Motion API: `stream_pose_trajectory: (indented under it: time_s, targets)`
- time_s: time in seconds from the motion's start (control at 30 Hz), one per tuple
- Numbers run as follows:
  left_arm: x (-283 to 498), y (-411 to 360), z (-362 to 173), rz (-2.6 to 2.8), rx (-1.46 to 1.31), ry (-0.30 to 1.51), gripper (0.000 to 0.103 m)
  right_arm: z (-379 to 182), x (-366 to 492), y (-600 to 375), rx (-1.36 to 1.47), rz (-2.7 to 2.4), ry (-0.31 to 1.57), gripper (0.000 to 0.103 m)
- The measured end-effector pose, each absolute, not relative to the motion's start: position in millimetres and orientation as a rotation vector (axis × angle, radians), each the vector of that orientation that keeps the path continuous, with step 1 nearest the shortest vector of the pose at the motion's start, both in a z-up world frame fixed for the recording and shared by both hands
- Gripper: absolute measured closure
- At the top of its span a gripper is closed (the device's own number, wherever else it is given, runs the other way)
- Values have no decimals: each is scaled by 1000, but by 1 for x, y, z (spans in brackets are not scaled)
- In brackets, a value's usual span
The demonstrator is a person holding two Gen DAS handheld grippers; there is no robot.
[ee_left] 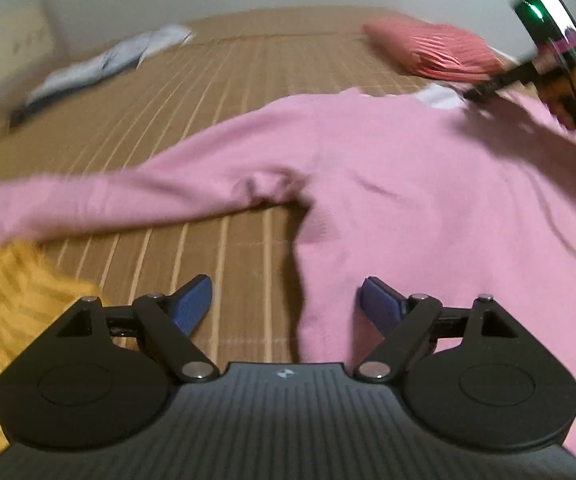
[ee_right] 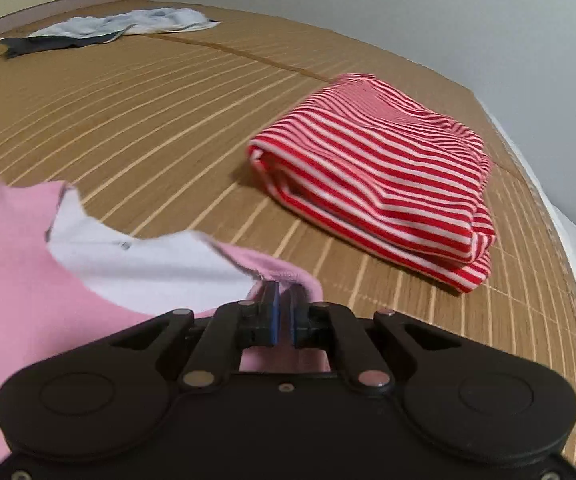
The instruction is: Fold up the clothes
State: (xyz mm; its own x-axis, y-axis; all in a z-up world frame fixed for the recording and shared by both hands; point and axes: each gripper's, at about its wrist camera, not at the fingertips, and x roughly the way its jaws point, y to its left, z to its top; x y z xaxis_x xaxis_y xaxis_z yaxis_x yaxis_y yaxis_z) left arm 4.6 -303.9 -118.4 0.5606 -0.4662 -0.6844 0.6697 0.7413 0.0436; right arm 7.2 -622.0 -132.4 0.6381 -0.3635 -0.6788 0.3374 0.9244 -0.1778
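A yellow garment [ee_left: 3, 320] lies at the near left. A pink sweater [ee_left: 408, 200] is spread on a bamboo mat [ee_left: 207, 92]. The left gripper [ee_left: 285, 300] hangs spread wide at its side edge. The right gripper [ee_right: 284, 312] pinches its collar. A folded red-striped garment [ee_right: 380, 176] lies far right.

Both wrist views skim low, sharing the pink sweater [ee_left: 388, 184], one perhaps blurred.
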Motion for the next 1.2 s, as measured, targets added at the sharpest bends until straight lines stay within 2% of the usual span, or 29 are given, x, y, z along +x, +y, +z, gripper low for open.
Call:
stream_pose_trajectory:
  time_s: [0.1,0.17,0.2,0.23,0.4,0.47,0.53,0.83,1.0,1.03,1.07,1.1,1.17,1.2]
  targets:
    - [6,-290,-111,-668,271,700,18,-122,3,-613,-46,-401,783,92]
    - [14,-277,-104,-658,201,694,18,-108,-10,-600,-12,-359,750,64]
    - [18,-268,-99,-639,161,680,18,-101,-18,-587,-12,-330,722,58]
    - [22,-260,-94,-611,128,666,18,-93,-26,-571,-22,-286,701,55]
    - [50,-213,-72,-434,23,622,17,-69,-38,-491,-33,48,641,54]
    - [58,-190,-69,-357,6,624,17,-59,-24,-454,-56,177,615,43]
    - [64,-168,-68,-306,-1,633,17,-55,1,-424,-58,270,602,39]
    - [80,-95,-54,-255,-150,675,17,-76,170,-328,33,475,649,39]
    - [82,-81,-52,-283,-145,687,17,-99,230,-306,69,522,747,42]
    - [84,-80,-53,-285,-148,695,17,-103,238,-305,82,533,773,49]
    - [86,-79,-55,-283,-155,704,17,-105,240,-303,89,549,786,67]
    - [87,-77,-55,-278,-163,709,17,-107,241,-302,95,567,794,73]
    - [87,-72,-54,-268,-173,711,17,-108,238,-299,93,597,794,91]
    - [87,-70,-54,-266,-174,707,17,-104,232,-299,85,605,774,91]
